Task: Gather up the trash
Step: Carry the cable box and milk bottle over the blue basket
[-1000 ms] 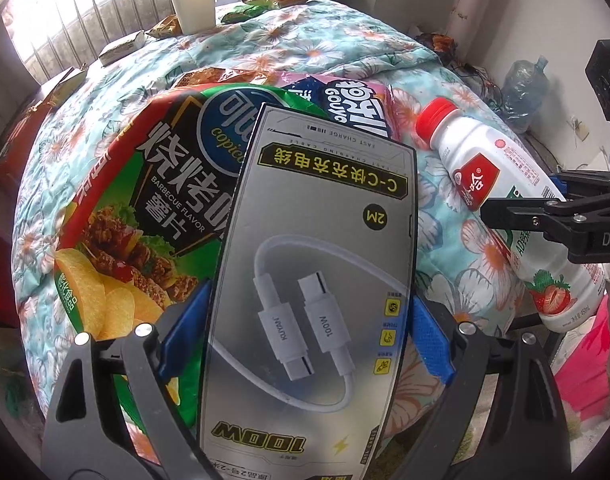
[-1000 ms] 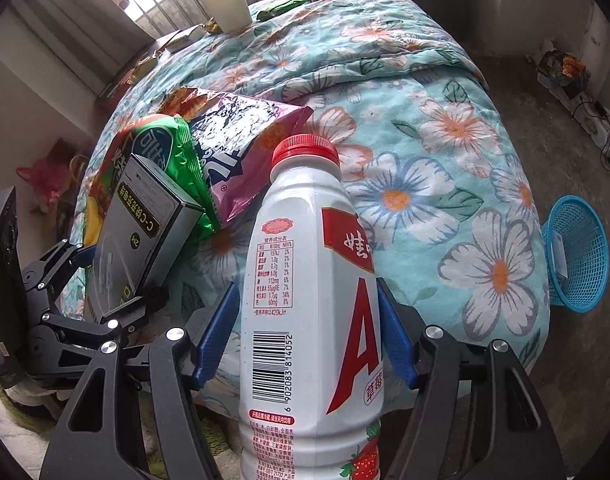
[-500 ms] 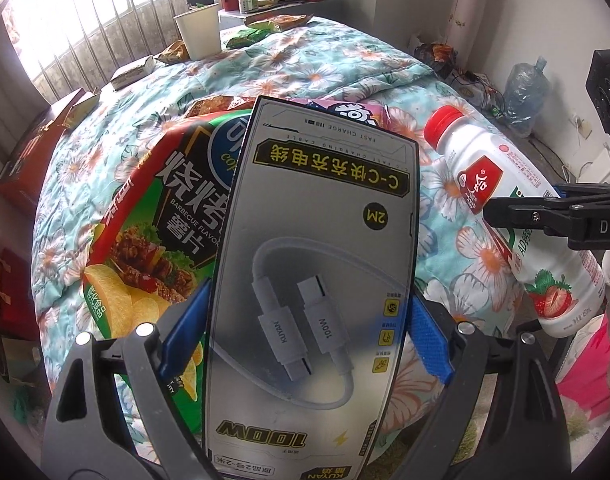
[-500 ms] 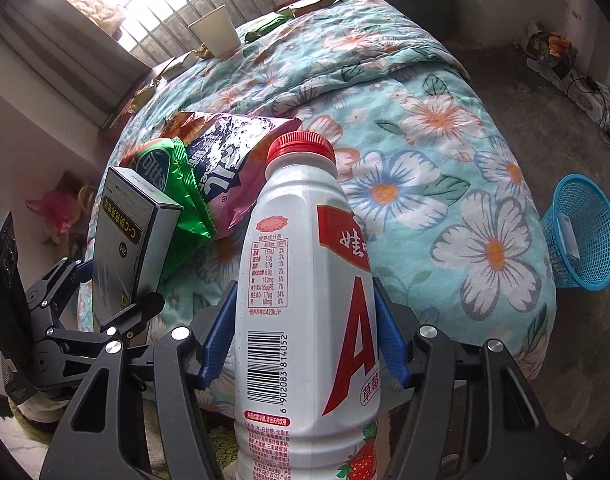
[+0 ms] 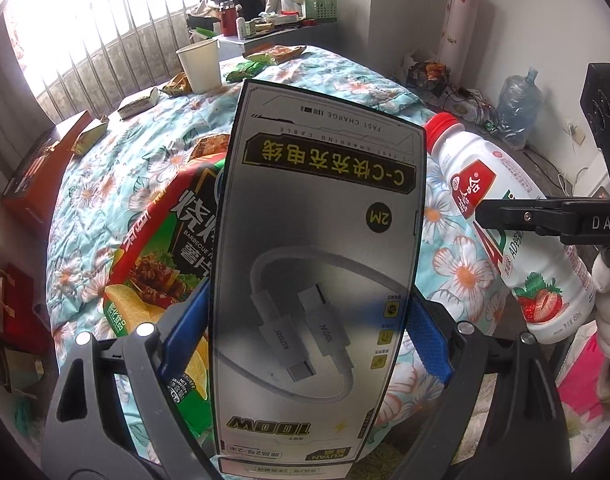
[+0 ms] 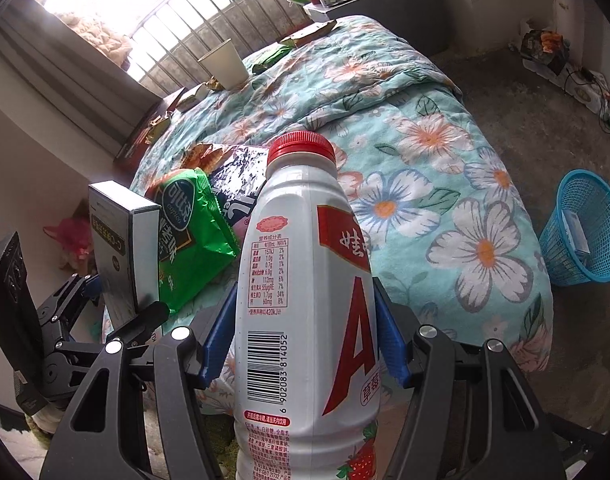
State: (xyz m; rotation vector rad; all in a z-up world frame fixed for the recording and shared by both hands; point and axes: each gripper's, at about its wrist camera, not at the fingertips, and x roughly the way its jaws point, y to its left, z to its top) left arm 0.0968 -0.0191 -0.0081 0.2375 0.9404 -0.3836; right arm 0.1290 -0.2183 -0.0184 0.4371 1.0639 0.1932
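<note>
My left gripper [image 5: 307, 332] is shut on a grey charging-cable box [image 5: 317, 264], its blue pads pressing both long sides; the box fills the middle of the left wrist view. My right gripper [image 6: 305, 328] is shut on a white strawberry milk bottle [image 6: 305, 300] with a red cap, held upright. The bottle [image 5: 517, 240] also shows at the right of the left wrist view, and the box [image 6: 121, 248] at the left of the right wrist view. A green chip bag [image 6: 193, 236] and a purple snack bag [image 6: 241, 184] lie on the floral bed quilt [image 6: 405, 168] below both grippers.
A blue mesh waste basket [image 6: 585, 228] stands on the floor right of the bed. A paper cup [image 5: 201, 64], small wrappers and boxes lie at the bed's far end. A cluttered desk [image 5: 273, 24] and a barred window are behind. A water jug [image 5: 519, 108] stands by the right wall.
Both grippers have risen with the box and the bottle still clamped, so the bed and chip bags look farther below. More of the room's far end has come into view.
</note>
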